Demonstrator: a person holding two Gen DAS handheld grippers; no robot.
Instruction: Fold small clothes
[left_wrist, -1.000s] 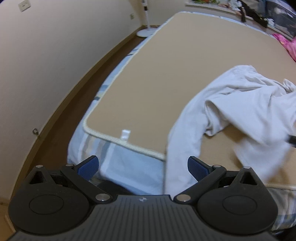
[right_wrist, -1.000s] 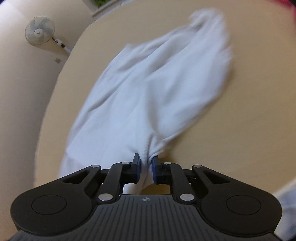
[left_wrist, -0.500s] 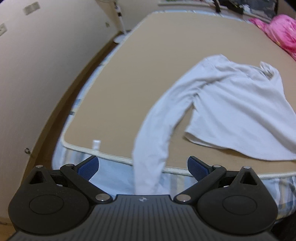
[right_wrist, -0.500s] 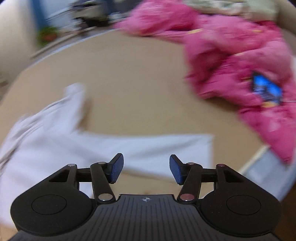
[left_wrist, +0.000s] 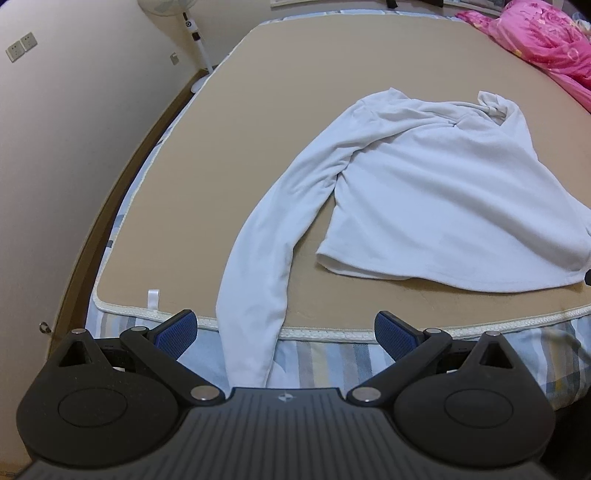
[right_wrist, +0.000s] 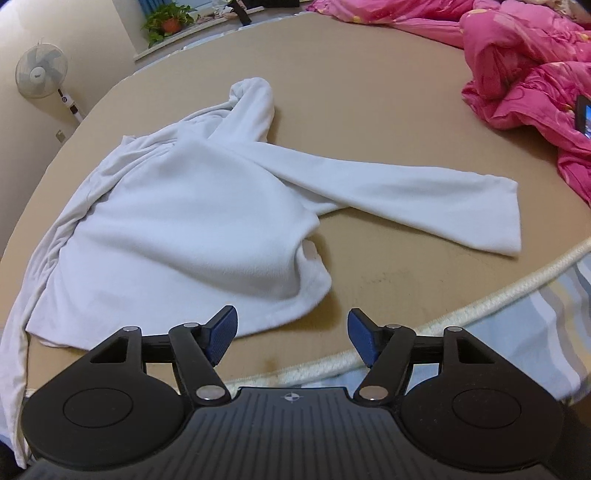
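Note:
A white long-sleeved top (left_wrist: 436, 206) (right_wrist: 177, 229) lies spread on the tan mat (left_wrist: 229, 155) (right_wrist: 388, 96) that covers the bed. One sleeve (left_wrist: 258, 266) runs toward me and hangs over the mat's front edge; its cuff lies between the wide-open jaws of my left gripper (left_wrist: 286, 332), untouched by the pads. The other sleeve (right_wrist: 413, 195) stretches out to the right on the mat. My right gripper (right_wrist: 293, 339) hovers at the hem corner with its jaws opening and nothing between them.
A pink quilt (right_wrist: 524, 70) (left_wrist: 546, 40) is bunched at the far right of the bed. A standing fan (right_wrist: 42, 74) (left_wrist: 192, 26) stands by the wall on the left. The striped mattress edge (left_wrist: 332, 358) shows below the mat's corded border (right_wrist: 498, 295).
The right gripper has let go of the white top and opened. The top now lies flat on the mat with both sleeves out. The left view has swung right, over the hanging sleeve.

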